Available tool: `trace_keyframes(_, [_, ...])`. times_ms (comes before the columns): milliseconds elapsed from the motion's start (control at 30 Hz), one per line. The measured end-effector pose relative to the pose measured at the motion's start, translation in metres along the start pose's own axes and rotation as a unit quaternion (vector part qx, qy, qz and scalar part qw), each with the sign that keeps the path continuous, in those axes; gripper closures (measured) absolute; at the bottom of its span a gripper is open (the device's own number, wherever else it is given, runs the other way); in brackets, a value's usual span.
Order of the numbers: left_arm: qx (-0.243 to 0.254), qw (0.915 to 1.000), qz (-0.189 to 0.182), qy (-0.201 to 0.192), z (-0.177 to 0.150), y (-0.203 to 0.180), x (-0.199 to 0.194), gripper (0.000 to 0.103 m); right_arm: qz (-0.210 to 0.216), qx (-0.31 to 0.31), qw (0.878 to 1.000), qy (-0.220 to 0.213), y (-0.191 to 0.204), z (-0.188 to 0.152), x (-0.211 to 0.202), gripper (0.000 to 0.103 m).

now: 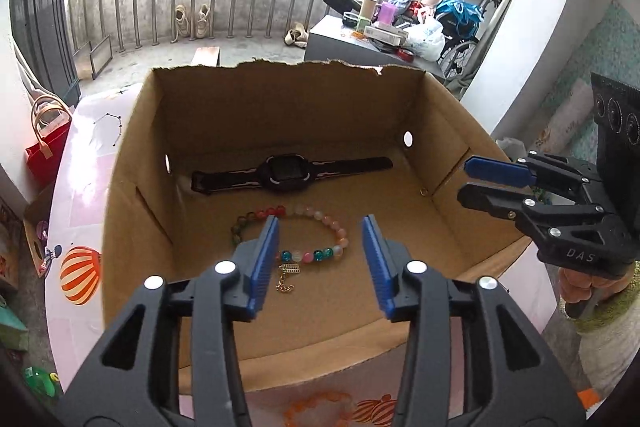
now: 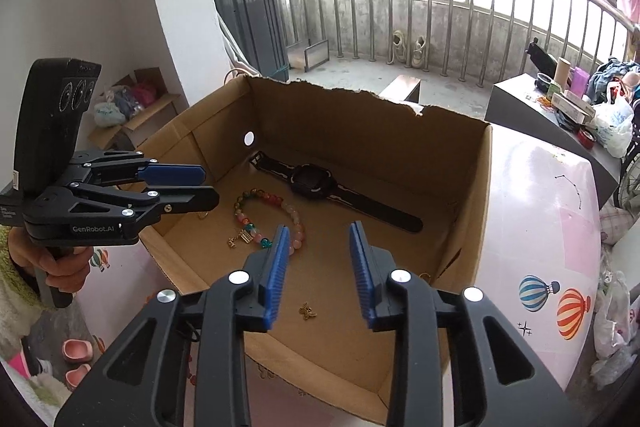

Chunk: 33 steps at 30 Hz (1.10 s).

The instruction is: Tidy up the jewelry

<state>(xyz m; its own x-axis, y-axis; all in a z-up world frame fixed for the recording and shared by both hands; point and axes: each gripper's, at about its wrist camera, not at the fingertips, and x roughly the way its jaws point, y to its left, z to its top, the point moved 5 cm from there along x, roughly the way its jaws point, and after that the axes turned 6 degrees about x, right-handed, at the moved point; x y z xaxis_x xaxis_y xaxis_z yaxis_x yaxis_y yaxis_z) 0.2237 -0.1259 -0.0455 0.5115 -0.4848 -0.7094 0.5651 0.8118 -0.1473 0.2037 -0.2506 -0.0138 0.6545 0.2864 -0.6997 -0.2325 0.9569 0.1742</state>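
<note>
There is one cardboard box [image 1: 160, 147] on a pink table [image 1: 80, 187] with balloon pictures on it. Inside the box lie one black watch [image 1: 286, 173], one bead bracelet [image 1: 320, 239] with a little gold charm [image 1: 286, 281], and one small gold ring [image 1: 423, 191] in the corner at about 3 o'clock. The watch is at 12 o'clock from the bracelet, near it but apart. There are two grippers. The left gripper [image 1: 320, 259] hangs over the near edge of the box with its blue pads apart and nothing between them. The right gripper [image 2: 320, 267] also has its pads apart, and they hold nothing. Only the right wrist view shows one tiny gold butterfly charm [image 2: 308, 311] on the box floor, at 6 o'clock from the bracelet. Only the left wrist view shows one orange bracelet [image 1: 316, 407] on the table outside the box.
</note>
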Motion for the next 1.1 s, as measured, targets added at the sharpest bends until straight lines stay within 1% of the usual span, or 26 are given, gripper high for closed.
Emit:
trace_keyframes(133, [-0.002,0.9997,-0.003,-0.024,0.000,-0.003,-0.021,0.058,0.007,0.010,1.000,-0.027,-0.002,-0.001,-0.019,0.068])
trace_keyframes(233, [0.004,0.9987,-0.003,-0.052,-0.008,-0.007,-0.048,0.058,0.030,0.017,0.998,-0.058,-0.002,-0.009,-0.047,0.068])
trace_keyframes(300, [0.013,0.9976,-0.003,-0.068,-0.019,-0.012,-0.068,0.058,0.045,0.020,0.996,-0.076,-0.001,-0.020,-0.065,0.068])
trace_keyframes(367, [0.024,0.9966,-0.003,-0.078,-0.032,-0.017,-0.086,0.057,0.063,0.023,0.994,-0.090,0.001,-0.037,-0.085,0.068])
trace_keyframes(433, [0.026,0.9963,-0.012,-0.081,-0.049,-0.021,-0.101,0.056,0.073,0.029,0.993,-0.090,0.003,-0.056,-0.095,0.068])
trace_keyframes(533, [0.022,0.9967,-0.026,-0.074,-0.072,-0.029,-0.109,0.056,0.076,0.039,0.994,-0.069,0.005,-0.085,-0.093,0.068])
trace_keyframes(600, [0.026,0.9974,-0.032,-0.058,-0.088,-0.036,-0.105,0.056,0.068,0.048,0.995,-0.046,0.005,-0.103,-0.081,0.068])
trace_keyframes(667, [0.029,0.9988,-0.027,-0.030,-0.105,-0.043,-0.091,0.056,0.059,0.052,0.997,-0.027,0.005,-0.113,-0.067,0.068])
trace_keyframes(733, [0.032,0.9993,-0.018,-0.011,-0.117,-0.047,-0.076,0.056,0.047,0.042,0.998,-0.012,0.006,-0.122,-0.050,0.068])
trace_keyframes(767, [0.039,0.9992,-0.012,-0.003,-0.123,-0.048,-0.067,0.056,0.040,0.033,0.999,-0.007,0.006,-0.123,-0.043,0.068])
trace_keyframes(867, [0.078,0.9959,0.040,0.022,-0.136,-0.052,-0.039,0.056,0.026,0.013,1.000,0.010,0.005,-0.126,-0.021,0.068])
trace_keyframes(967, [0.101,0.9927,0.056,0.032,-0.142,-0.056,-0.021,0.056,0.023,-0.001,1.000,0.020,0.003,-0.124,-0.005,0.071])
trace_keyframes(1033, [0.102,0.9923,0.060,0.037,-0.144,-0.055,-0.013,0.056,0.021,-0.006,0.999,0.025,0.002,-0.123,0.000,0.075])
trace_keyframes(1100, [0.097,0.9928,0.060,0.036,-0.145,-0.053,-0.008,0.057,0.018,-0.011,0.999,0.030,0.002,-0.123,0.006,0.077])
